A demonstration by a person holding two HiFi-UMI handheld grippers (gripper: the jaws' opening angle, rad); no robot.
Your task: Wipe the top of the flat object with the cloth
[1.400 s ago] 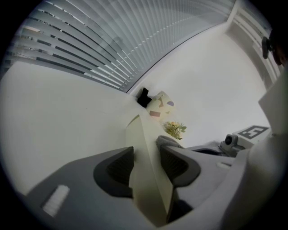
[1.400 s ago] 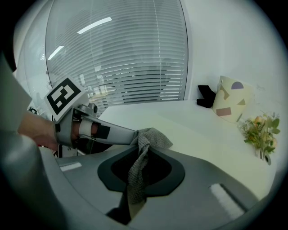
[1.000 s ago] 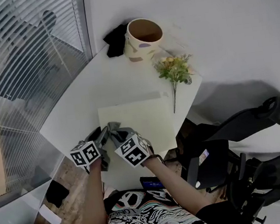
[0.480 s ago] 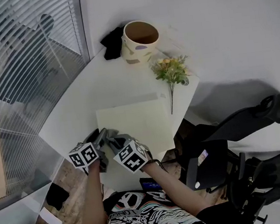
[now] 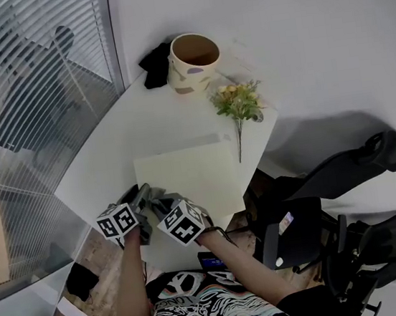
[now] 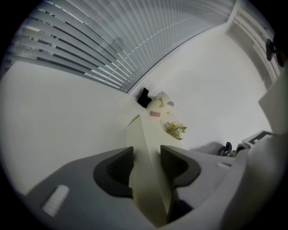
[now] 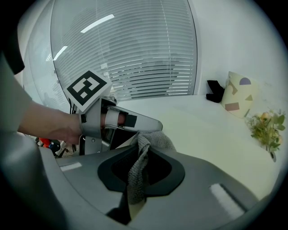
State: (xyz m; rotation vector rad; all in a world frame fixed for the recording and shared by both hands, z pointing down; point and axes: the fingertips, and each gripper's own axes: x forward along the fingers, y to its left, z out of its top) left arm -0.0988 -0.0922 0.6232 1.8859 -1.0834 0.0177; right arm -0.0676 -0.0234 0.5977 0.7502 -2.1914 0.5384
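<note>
Closest to you, your left gripper has its jaws pinched on the near edge of the pale flat board, which runs up between them. Just beside it, your right gripper is clamped on the grey cloth. The cloth bunches out past the jaws at the board's near left corner, close against the left gripper's tip. The board lies on the white table and reaches toward its near edge. Beyond the board's far right corner lies a sprig of yellow flowers. Farthest back, a cream pot with coloured patches stands by the wall, with a black object just to its left, next to the blinds.
</note>
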